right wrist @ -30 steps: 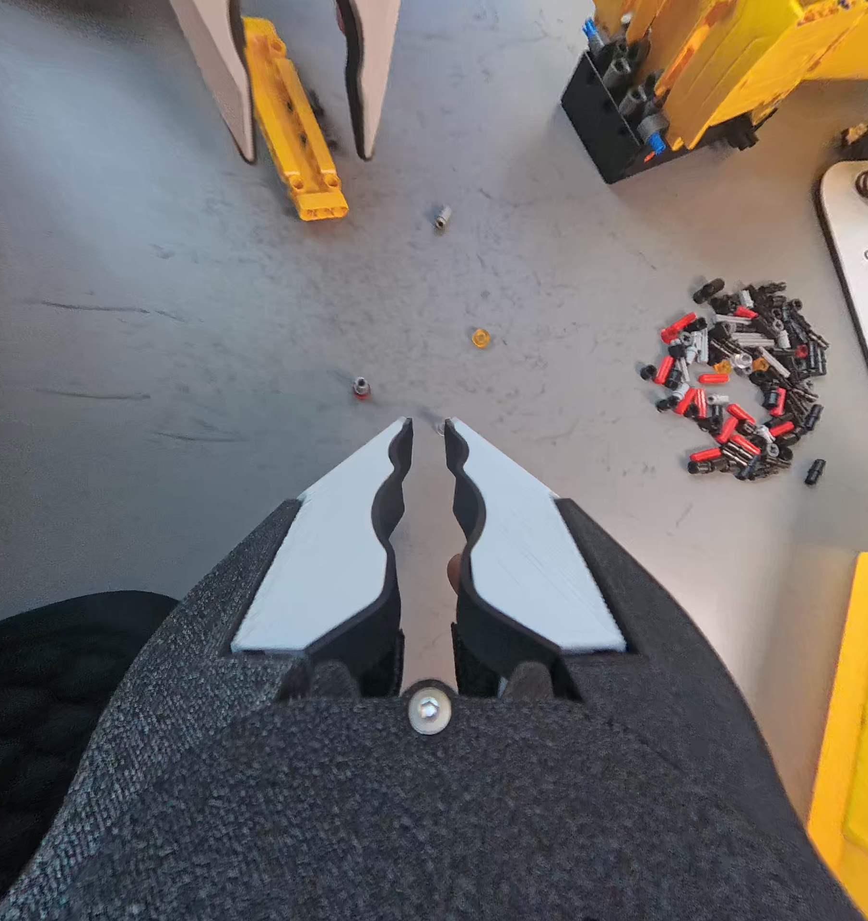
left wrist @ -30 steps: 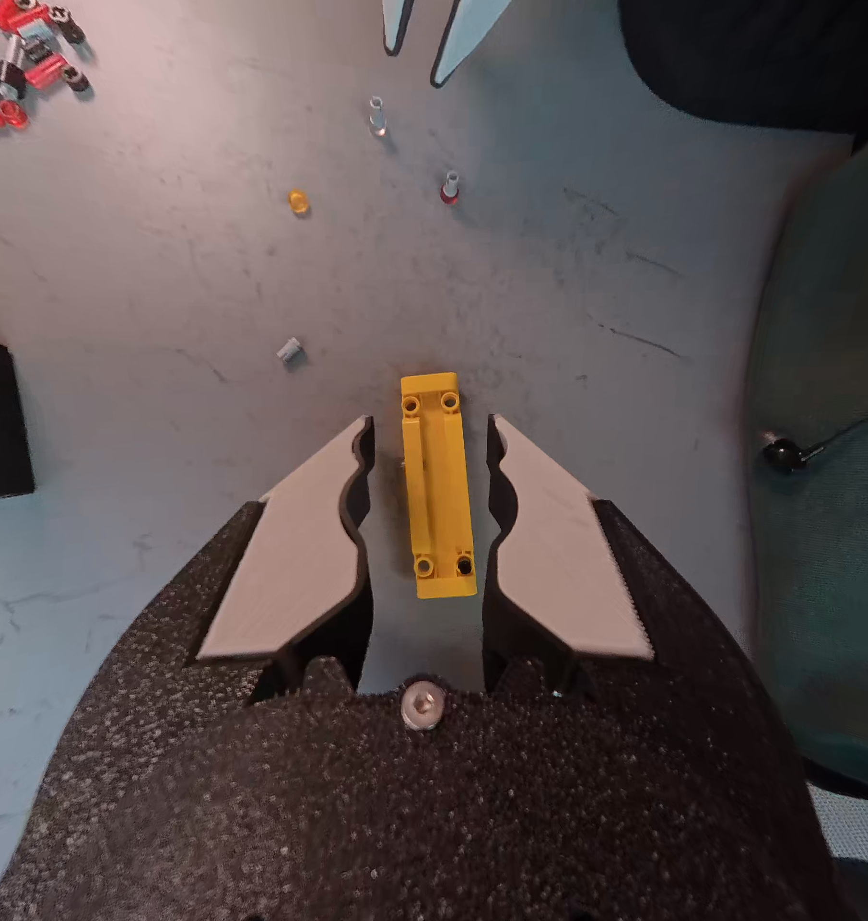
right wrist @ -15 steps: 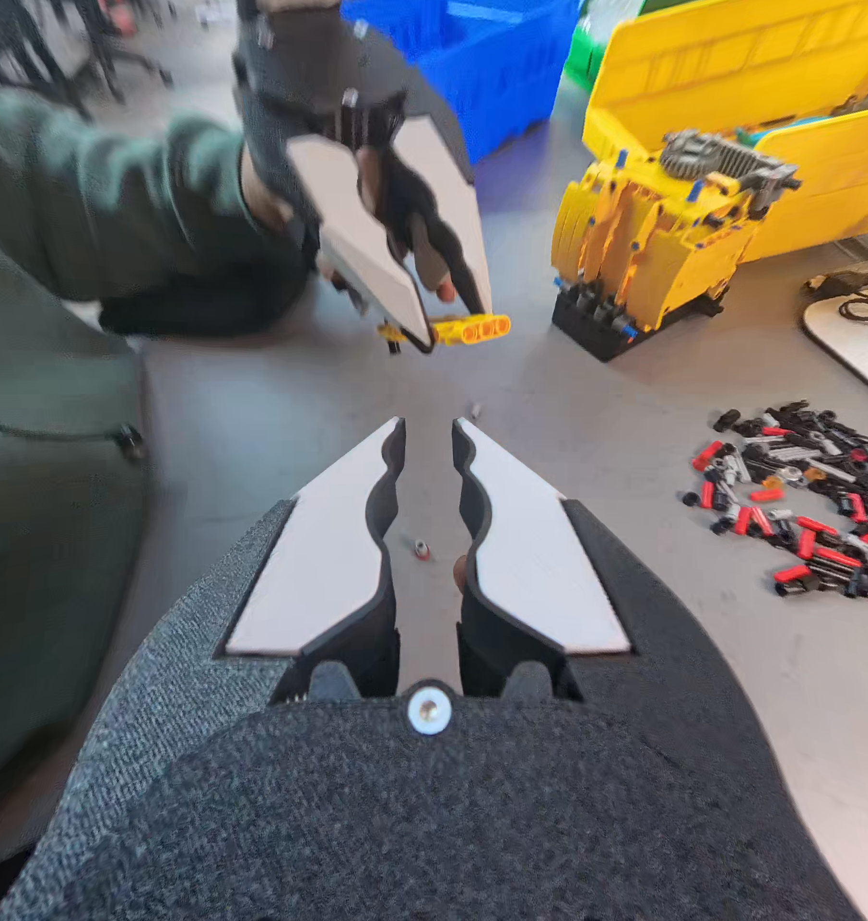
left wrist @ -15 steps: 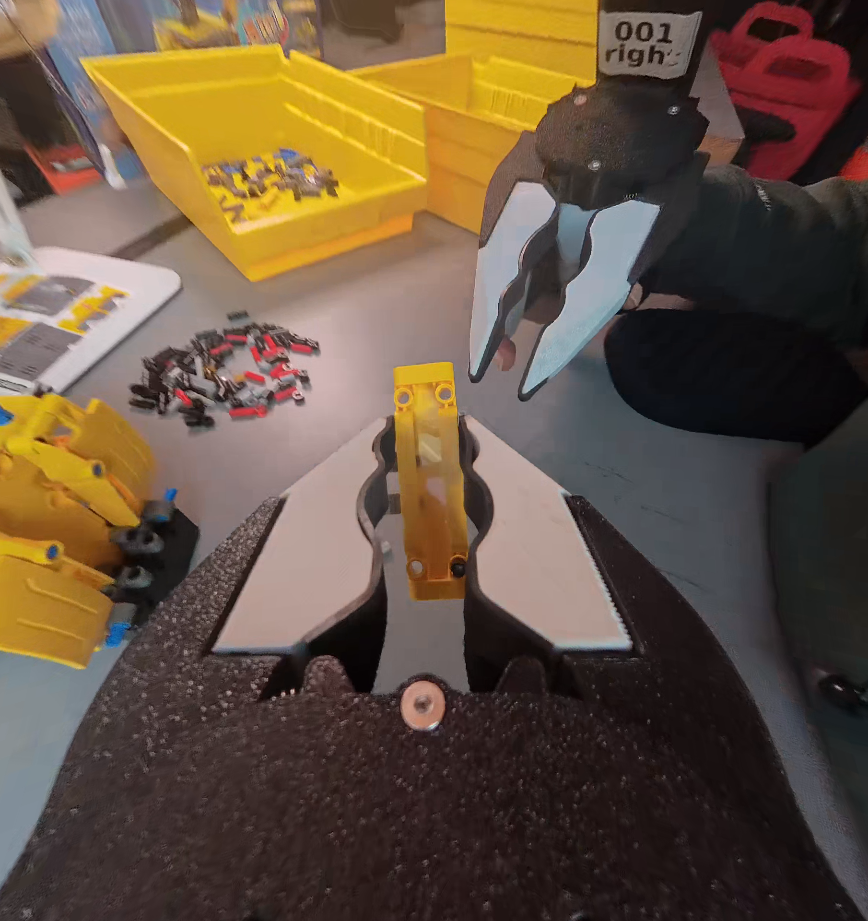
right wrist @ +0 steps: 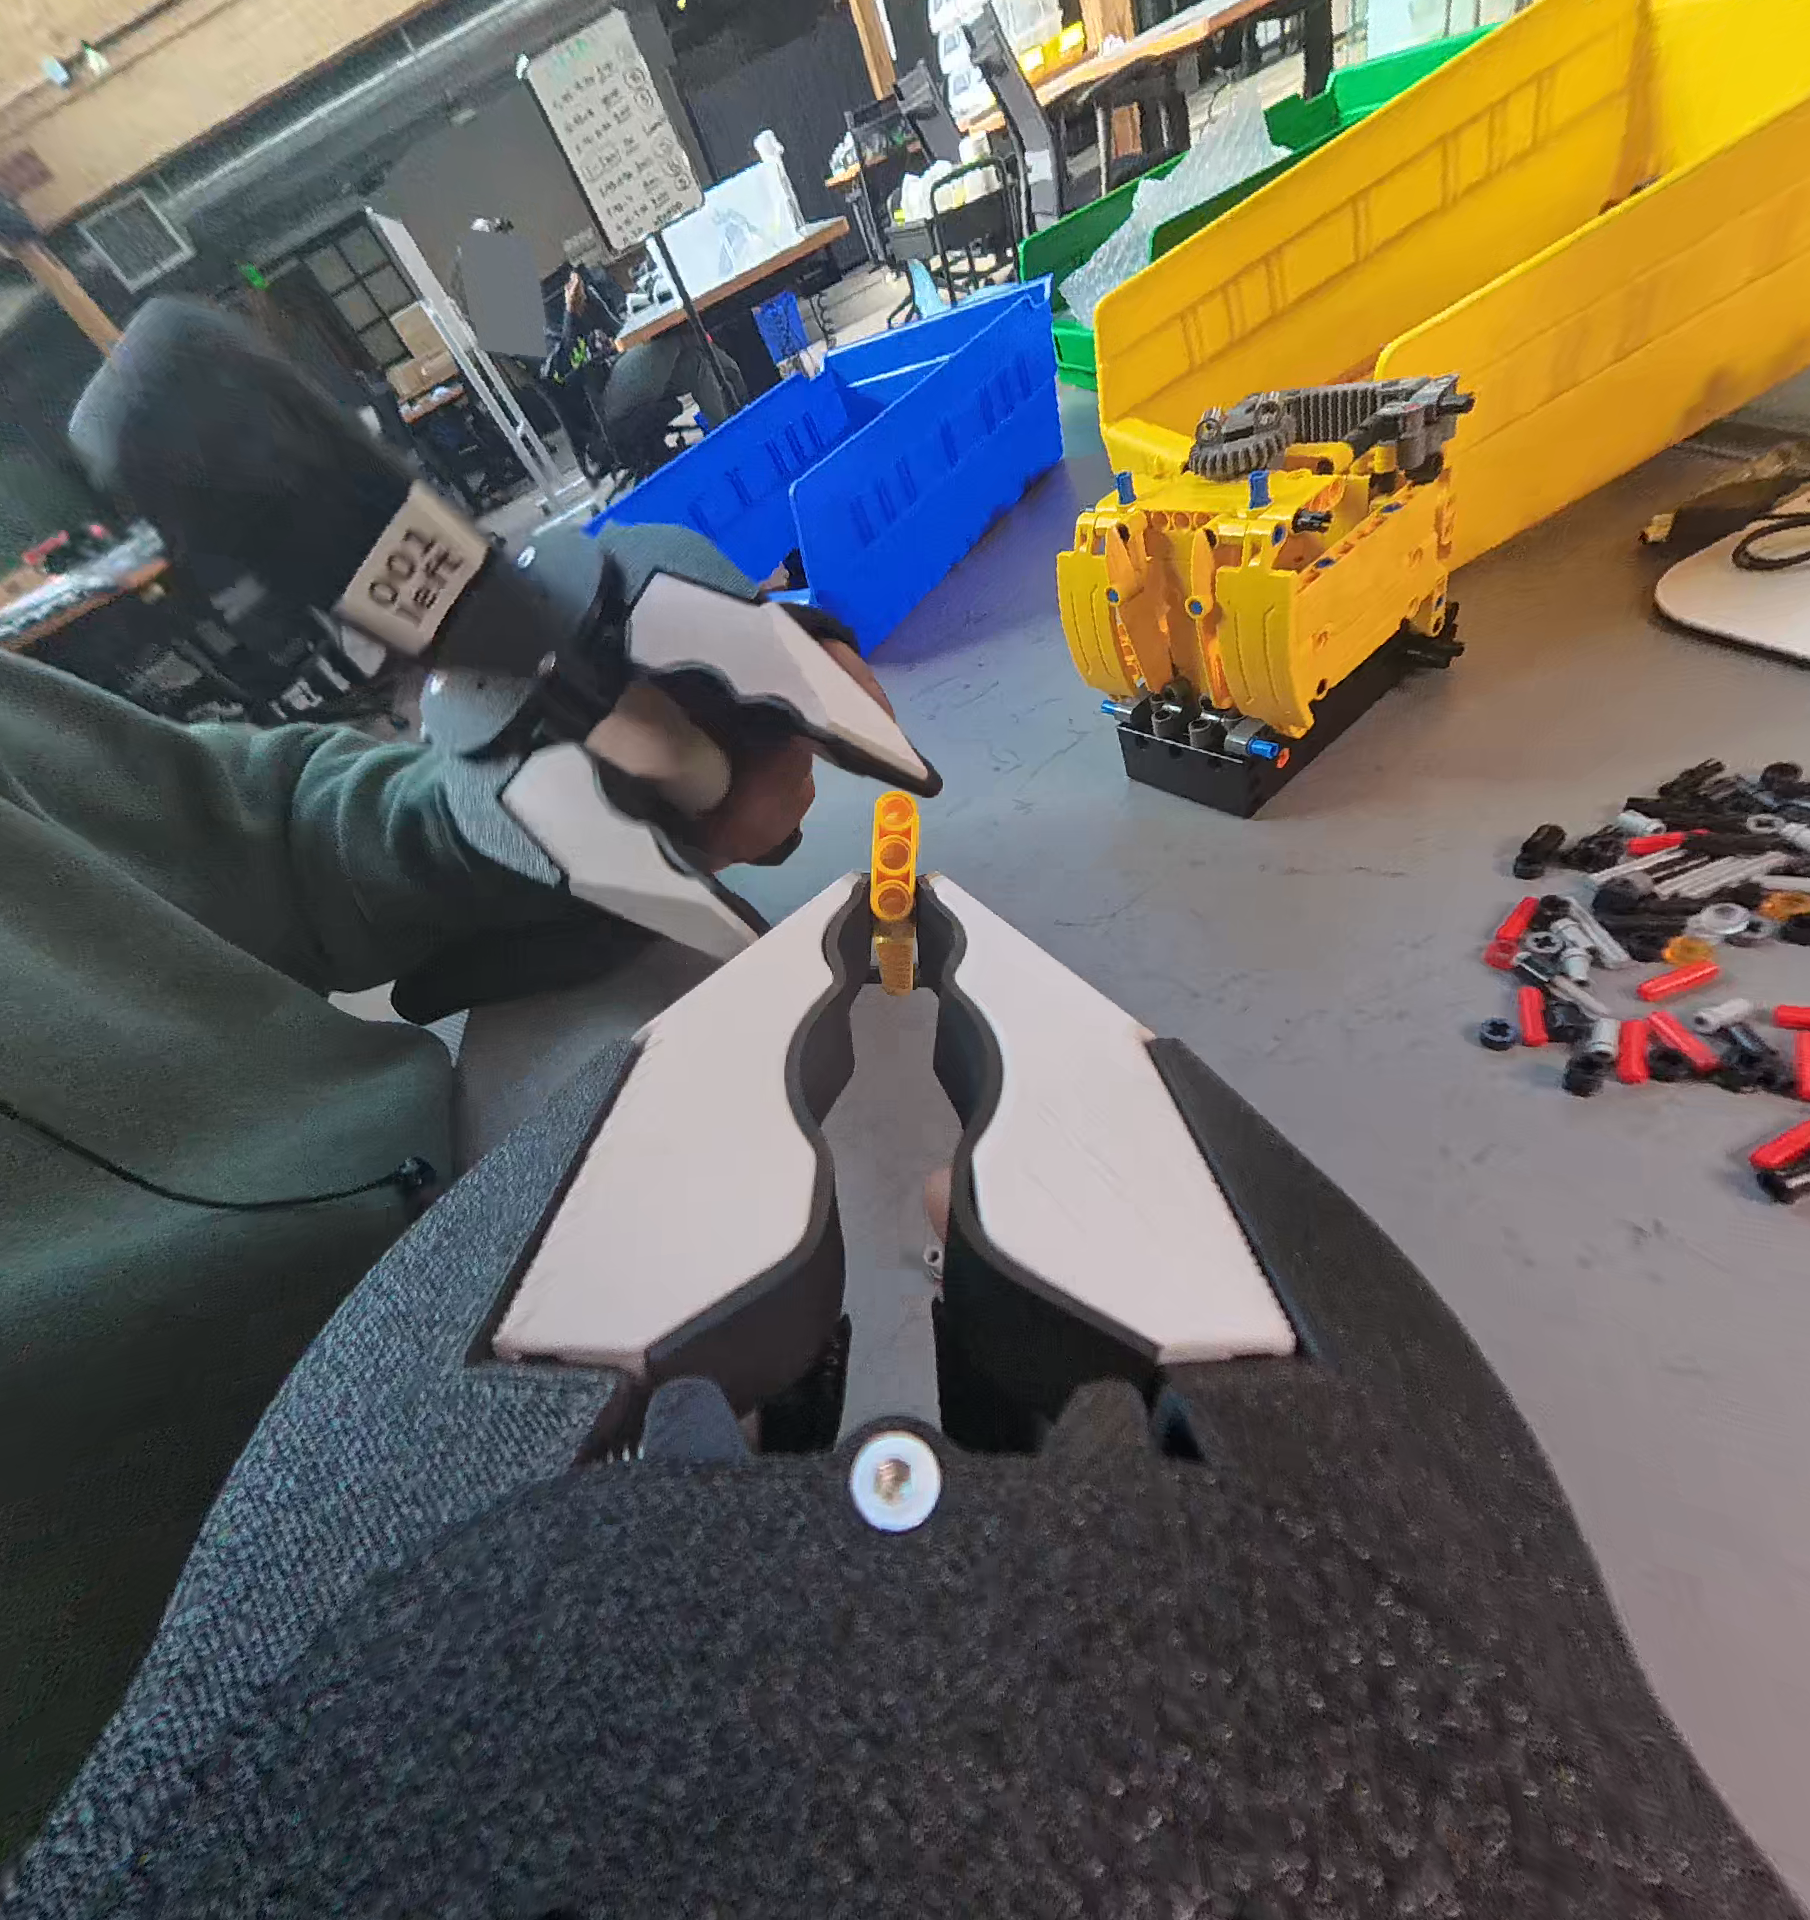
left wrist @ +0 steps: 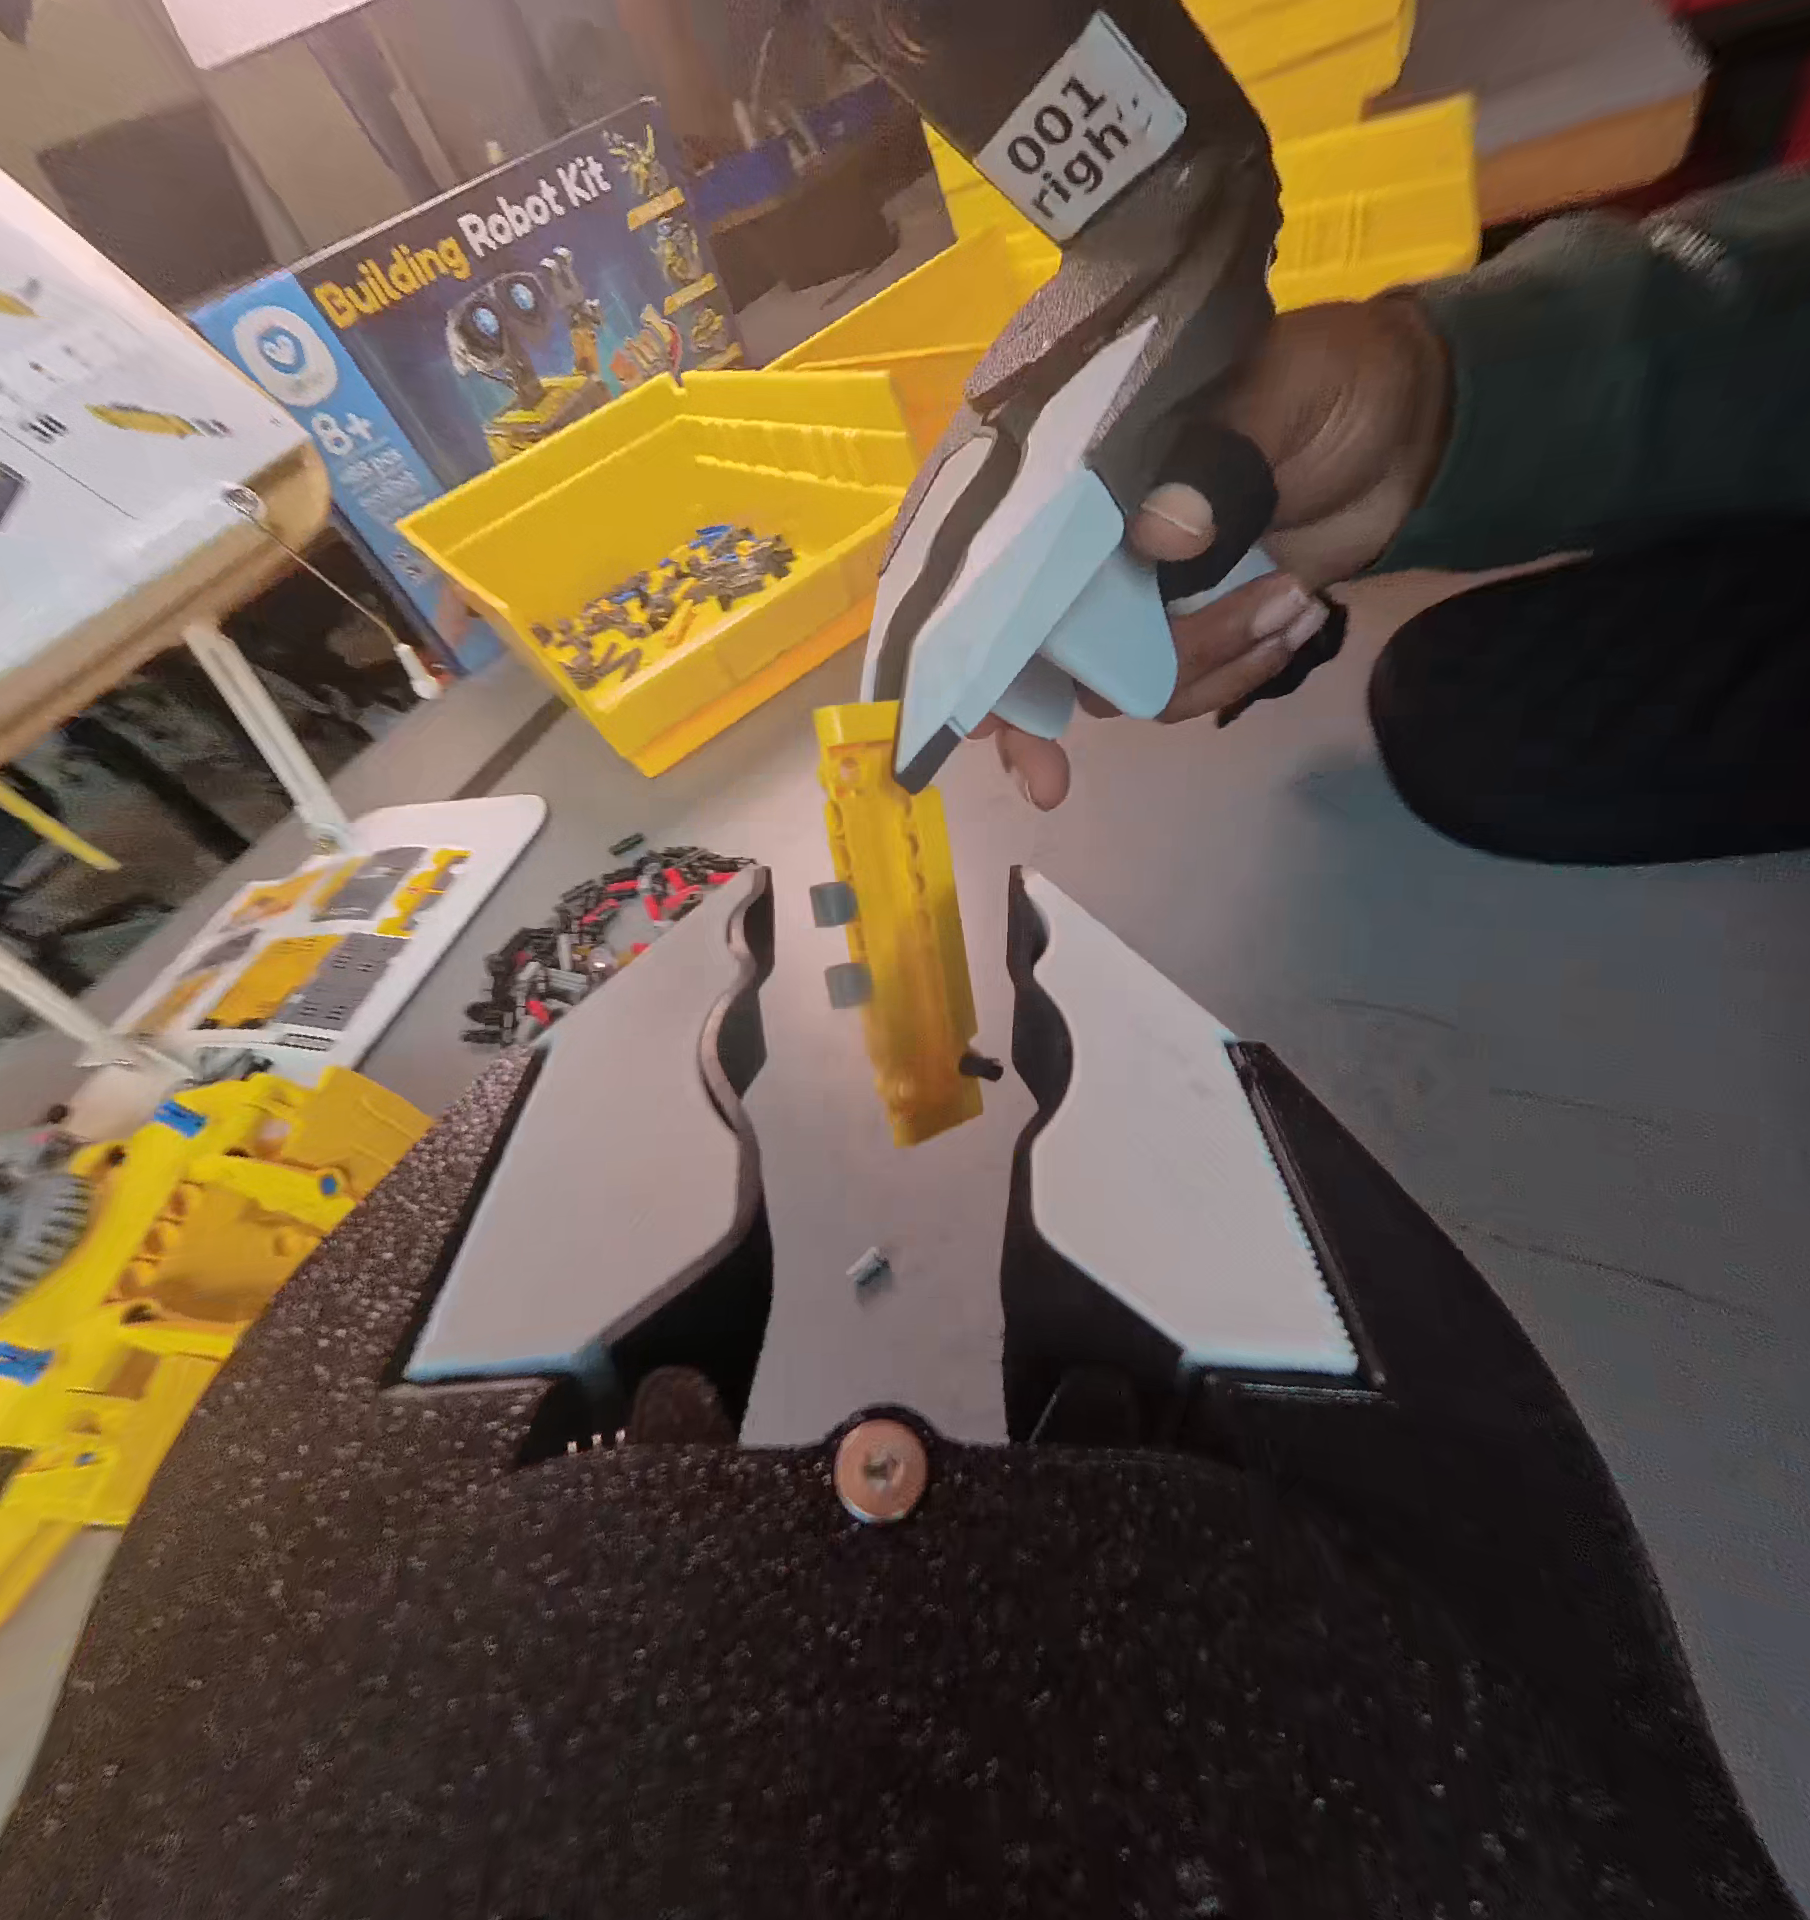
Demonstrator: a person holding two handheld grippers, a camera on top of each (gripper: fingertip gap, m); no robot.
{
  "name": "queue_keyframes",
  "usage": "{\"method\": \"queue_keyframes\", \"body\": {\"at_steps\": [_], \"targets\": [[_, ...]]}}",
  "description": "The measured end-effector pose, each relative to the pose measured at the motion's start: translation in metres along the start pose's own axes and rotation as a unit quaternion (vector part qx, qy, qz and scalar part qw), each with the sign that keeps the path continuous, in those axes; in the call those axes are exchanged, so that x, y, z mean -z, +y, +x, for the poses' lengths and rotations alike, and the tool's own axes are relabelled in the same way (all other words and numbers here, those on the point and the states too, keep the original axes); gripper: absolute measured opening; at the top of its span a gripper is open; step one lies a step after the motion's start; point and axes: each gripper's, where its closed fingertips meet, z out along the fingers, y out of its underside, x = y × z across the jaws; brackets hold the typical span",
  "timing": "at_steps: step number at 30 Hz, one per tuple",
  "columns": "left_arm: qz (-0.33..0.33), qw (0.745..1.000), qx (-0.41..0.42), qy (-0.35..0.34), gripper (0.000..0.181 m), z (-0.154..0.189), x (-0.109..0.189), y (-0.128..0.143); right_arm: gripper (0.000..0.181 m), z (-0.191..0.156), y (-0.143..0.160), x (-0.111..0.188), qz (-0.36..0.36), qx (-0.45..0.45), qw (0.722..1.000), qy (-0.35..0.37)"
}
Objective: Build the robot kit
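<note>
With my left gripper point(left wrist: 890, 894) spread wide, my right gripper point(right wrist: 896, 899) is pinching only the yellow beam's point(left wrist: 901, 935) tip, so it could pivot or slip to the table point(left wrist: 1503, 1091).

black speckled tool point(left wrist: 890, 997), pale grey fingers point(left wrist: 620, 1143), green sleeve point(right wrist: 153, 883).

My left wrist camera looks forward along its fingers, low over the grey table point(left wrist: 1503, 1143), facing the yellow bin point(left wrist: 672, 520). My right wrist camera looks the opposite way, toward the blue bins point(right wrist: 880, 436). Both sit close to the yellow beam point(left wrist: 906, 956), and each shows the other gripper, the beam and the loose parts pile point(right wrist: 1701, 935).
</note>
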Motion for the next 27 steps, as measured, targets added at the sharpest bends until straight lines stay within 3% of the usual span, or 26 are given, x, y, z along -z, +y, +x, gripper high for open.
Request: {"method": "queue_keyframes", "body": {"at_steps": [5, 12, 16, 21, 24, 27], "targets": [[0.005, 0.982, 0.147, 0.115, 0.039, -0.002, 0.019, 0.009, 0.007, -0.013, -0.002, 0.01, -0.011, 0.064, 0.997, -0.034], [-0.038, 0.969, 0.106, 0.218, 0.027, 0.046, 0.018, 0.02, 0.007, -0.038, 0.026, 0.003, -0.073, 0.158, 0.982, -0.075], [-0.058, 0.966, 0.089, 0.235, 0.017, 0.062, 0.013, 0.026, 0.007, -0.044, 0.04, -0.002, -0.102, 0.175, 0.975, -0.088], [-0.074, 0.984, 0.049, 0.158, 0.007, 0.043, 0.005, 0.031, 0.009, -0.027, 0.039, -0.003, -0.103, 0.191, 0.975, -0.041], [-0.091, 0.994, -0.032, 0.046, 0.006, 0.017, 0.0, 0.033, 0.013, -0.006, 0.03, -0.003, -0.091, 0.165, 0.982, 0.013], [-0.116, 0.978, -0.158, -0.078, 0.006, -0.011, 0.002, 0.034, 0.025, 0.004, 0.023, -0.004, -0.073, 0.083, 0.993, 0.032]]}}
